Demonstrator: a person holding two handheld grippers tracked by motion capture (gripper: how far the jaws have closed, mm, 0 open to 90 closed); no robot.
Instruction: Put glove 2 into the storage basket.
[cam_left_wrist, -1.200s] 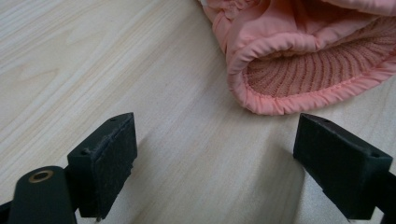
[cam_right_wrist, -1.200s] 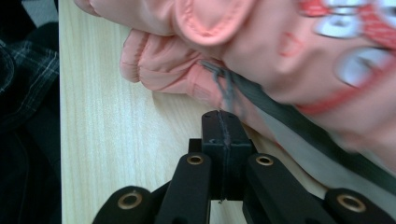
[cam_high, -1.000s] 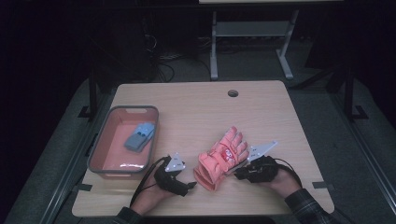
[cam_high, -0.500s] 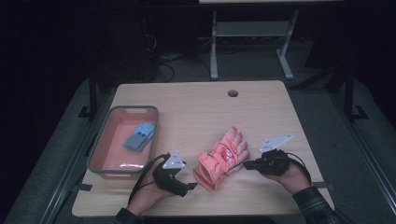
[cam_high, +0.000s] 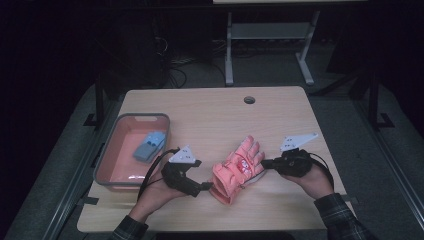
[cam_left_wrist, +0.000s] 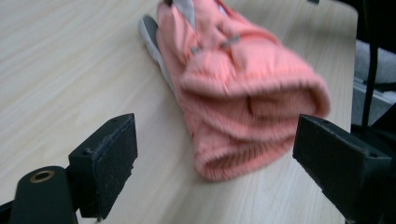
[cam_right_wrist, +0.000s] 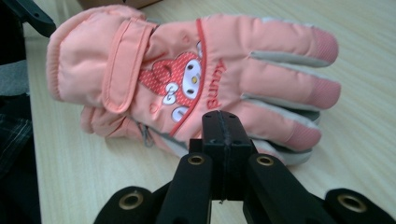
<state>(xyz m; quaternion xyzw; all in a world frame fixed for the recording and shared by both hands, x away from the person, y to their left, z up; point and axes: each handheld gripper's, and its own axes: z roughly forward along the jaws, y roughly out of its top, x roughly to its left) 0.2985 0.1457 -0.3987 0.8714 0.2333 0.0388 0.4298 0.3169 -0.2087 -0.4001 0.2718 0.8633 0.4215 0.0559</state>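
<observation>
A: The room behind is dark, with cables and a metal frame on the floor; a pale wooden desk (cam_high: 210, 120) sits in the middle of the high view. What lies on the desk?

B: A salmon-pink glove (cam_high: 237, 169) lies at about five o'clock from the desk's centre, fingers pointing toward one o'clock. A pink bin (cam_high: 114, 150) stands at nine o'clock, holding a blue object (cam_high: 149, 146). The left gripper (cam_high: 206, 186) sits at the glove's cuff end, the right gripper (cam_high: 263, 163) at its finger side.

A: And the left gripper view?

B: The two black jaws stand wide apart. The glove's ribbed cuff (cam_left_wrist: 254, 135) lies ahead on the desk between them, and neither pad touches it. The picture is a little blurred.

A: The right gripper view?

B: Its jaws are pressed together, pad against pad, with nothing between them that can be seen. They closed the last bit only just now. The glove lies flat just beyond the tips, its cartoon print (cam_right_wrist: 184, 84) facing up, cuff at nine o'clock, fingertips at three o'clock.
</observation>
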